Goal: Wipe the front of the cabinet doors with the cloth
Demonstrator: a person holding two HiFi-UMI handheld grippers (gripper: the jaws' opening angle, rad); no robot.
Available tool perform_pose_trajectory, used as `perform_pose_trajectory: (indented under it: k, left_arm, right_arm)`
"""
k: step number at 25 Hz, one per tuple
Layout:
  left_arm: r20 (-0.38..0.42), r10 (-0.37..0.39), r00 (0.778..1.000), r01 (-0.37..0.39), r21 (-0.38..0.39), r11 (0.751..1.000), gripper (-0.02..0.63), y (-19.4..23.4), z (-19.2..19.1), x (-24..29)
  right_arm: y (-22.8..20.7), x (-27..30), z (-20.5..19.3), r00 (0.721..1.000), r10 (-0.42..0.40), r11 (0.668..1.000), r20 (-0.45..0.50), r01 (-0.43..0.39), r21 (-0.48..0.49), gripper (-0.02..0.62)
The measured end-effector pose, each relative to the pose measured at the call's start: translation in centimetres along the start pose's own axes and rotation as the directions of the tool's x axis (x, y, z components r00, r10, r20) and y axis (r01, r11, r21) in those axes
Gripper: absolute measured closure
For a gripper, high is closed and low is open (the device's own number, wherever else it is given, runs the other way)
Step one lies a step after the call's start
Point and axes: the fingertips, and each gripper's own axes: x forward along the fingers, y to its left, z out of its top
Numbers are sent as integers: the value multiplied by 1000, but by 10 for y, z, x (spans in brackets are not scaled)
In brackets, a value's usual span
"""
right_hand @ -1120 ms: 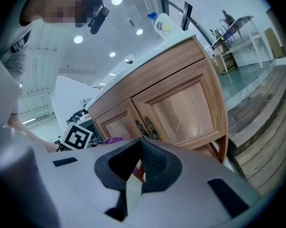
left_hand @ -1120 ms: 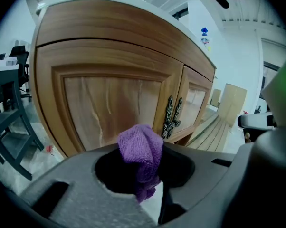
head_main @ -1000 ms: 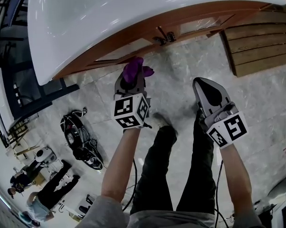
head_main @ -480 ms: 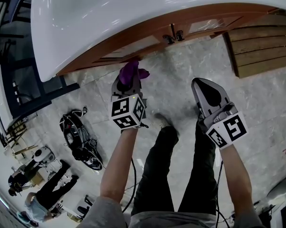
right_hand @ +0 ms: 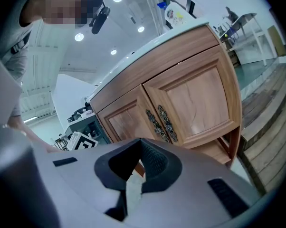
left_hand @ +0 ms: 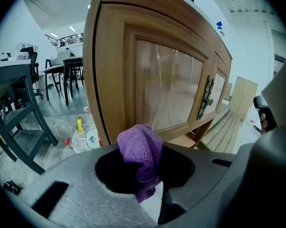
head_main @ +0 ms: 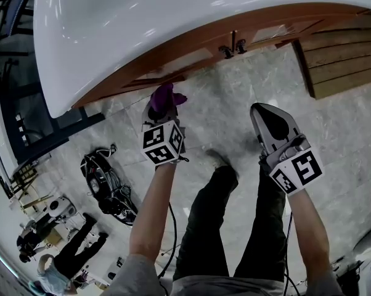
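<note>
pinching the soft, likely light purple cloth by its bunched middle, the left gripper has its fingers holding it close to the cabinet door, while the right gripper has its fingers closed, empty.

Person from above: dark trousers, a grey shoe at their front end, grey sleeves either side. Left gripper and right gripper, flanking the trousers, are grey shells, each carrying a white marker cube with black squares; a black cable runs beside the trousers
</note>
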Motion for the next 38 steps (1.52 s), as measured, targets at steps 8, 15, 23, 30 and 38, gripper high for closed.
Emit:
perform_pose_trajectory:
  k: [8, 15, 23, 30, 38]
  left_arm:
    - [-29, 7, 1000, -6, 35, 999, 515, 22, -15, 20]
    - [-48, 13, 999, -13, 8, 1000, 515, 35, -20, 34]
    - [-61, 18, 998, -17, 11, 1000, 515, 37, -22, 37]
    - [-71, 6, 997, -6, 0, 1000, 515, 26, -21, 41]
    - [-59, -19, 998, 19, 10, 1000, 515, -3, -8, 50]
  right_arm:
    - [2, 6, -7, 1000, -29, 1000, 10, 29, 4, 586]
    - [-1, 7, -12, 999, -50, 999, 12, 49, 13, 586]
    - [-7, 7, -12, 998, -61, 998, 15, 61, 26, 586]
    - [-13, 2, -11, 998, -65, 997, 13, 64, 30, 586]
    - [-31, -12, -4, 996, -88, 995, 23, 87, 42, 586]
